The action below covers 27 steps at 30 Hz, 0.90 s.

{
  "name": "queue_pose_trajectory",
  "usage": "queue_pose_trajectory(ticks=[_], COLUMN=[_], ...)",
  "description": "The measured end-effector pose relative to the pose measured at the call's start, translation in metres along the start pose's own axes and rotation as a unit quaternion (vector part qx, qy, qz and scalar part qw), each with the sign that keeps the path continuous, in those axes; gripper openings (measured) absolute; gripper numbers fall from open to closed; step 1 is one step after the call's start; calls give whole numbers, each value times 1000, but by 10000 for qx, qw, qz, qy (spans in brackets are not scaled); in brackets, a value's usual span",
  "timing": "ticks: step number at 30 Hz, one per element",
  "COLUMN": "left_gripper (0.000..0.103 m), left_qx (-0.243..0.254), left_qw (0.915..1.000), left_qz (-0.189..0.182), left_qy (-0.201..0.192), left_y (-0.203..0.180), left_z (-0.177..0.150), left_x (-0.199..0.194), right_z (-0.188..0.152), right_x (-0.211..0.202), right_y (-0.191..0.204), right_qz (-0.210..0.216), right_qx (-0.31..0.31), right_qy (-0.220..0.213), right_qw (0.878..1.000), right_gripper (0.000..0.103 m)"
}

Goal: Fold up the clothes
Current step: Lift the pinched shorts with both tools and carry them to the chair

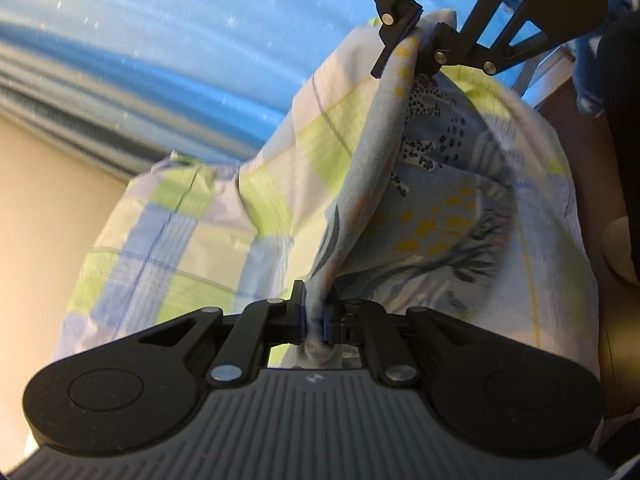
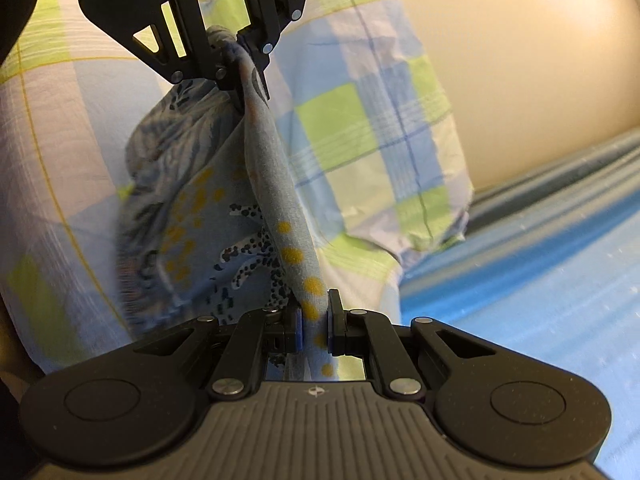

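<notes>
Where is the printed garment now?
The printed garment hangs stretched between the left gripper and the right gripper, both shut on its edge, in front of the checked sheet.

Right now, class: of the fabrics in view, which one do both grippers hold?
The blue printed garment with yellow dots and black speckles, stretched between the left gripper and right gripper. The green-and-blue checked cloth merely lies behind it, ungripped.

Looks like a home bedroom: checked pillow point(image 2: 372, 128) in green, blue and white, lying on a bed with a blue striped sheet point(image 1: 192, 52), cream wall point(image 2: 528, 52) close behind.
</notes>
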<state>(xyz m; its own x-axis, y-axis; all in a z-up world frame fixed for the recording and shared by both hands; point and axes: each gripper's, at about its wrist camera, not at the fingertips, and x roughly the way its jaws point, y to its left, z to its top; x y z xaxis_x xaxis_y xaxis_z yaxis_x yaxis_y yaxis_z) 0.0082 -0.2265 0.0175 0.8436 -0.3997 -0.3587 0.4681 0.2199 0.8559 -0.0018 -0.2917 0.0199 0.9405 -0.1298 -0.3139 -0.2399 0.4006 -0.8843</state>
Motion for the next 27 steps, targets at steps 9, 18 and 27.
queue_pose_trajectory(ticks=[9, 18, 27], left_gripper=[6, 6, 6], left_qx=[408, 785, 1146], left_qw=[9948, 9647, 9080], left_qz=[-131, -882, -1780], left_qy=[-923, -2355, -3616], left_y=[-12, -33, -68], left_z=[71, 150, 243], left_x=[-27, -54, -93], right_z=[-49, -96, -154], right_x=[-66, -154, -252], right_y=[-23, -35, -42], right_qz=[-546, -1159, -1570], right_qx=[402, 875, 1363], right_qy=[656, 1906, 3066], right_qw=[9955, 9709, 9289], right_gripper=[8, 8, 8])
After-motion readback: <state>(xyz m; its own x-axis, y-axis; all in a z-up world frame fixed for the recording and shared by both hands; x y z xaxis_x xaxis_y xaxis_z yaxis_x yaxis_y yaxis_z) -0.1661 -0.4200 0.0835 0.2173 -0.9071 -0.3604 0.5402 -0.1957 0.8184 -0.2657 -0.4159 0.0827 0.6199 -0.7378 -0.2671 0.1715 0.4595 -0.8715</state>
